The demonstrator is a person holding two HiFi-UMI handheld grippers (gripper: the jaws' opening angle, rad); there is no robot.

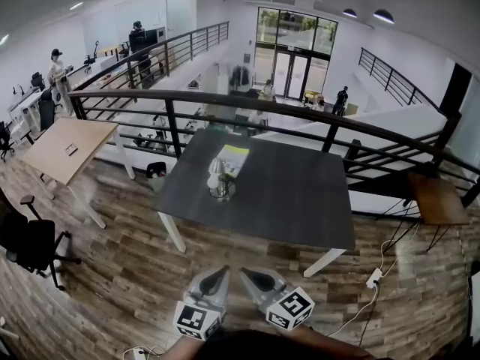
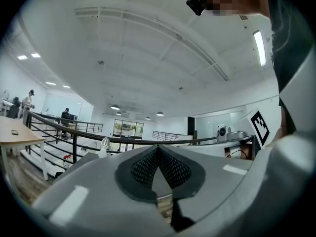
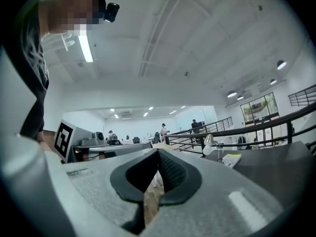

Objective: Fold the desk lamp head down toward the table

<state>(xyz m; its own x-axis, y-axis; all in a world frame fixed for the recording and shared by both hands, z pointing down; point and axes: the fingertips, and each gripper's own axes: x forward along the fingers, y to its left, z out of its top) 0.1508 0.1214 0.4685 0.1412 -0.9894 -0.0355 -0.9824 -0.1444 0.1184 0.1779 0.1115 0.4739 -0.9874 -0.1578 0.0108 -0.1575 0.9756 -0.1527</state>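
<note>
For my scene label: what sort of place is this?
Probably an open-plan office mezzanine: a black railing overlooks a lower floor, with a wooden desk and office chair nearby.

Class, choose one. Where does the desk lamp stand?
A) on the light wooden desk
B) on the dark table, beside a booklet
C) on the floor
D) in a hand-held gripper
B: the desk lamp stands on the dark table, close beside the yellow-green booklet.
</note>
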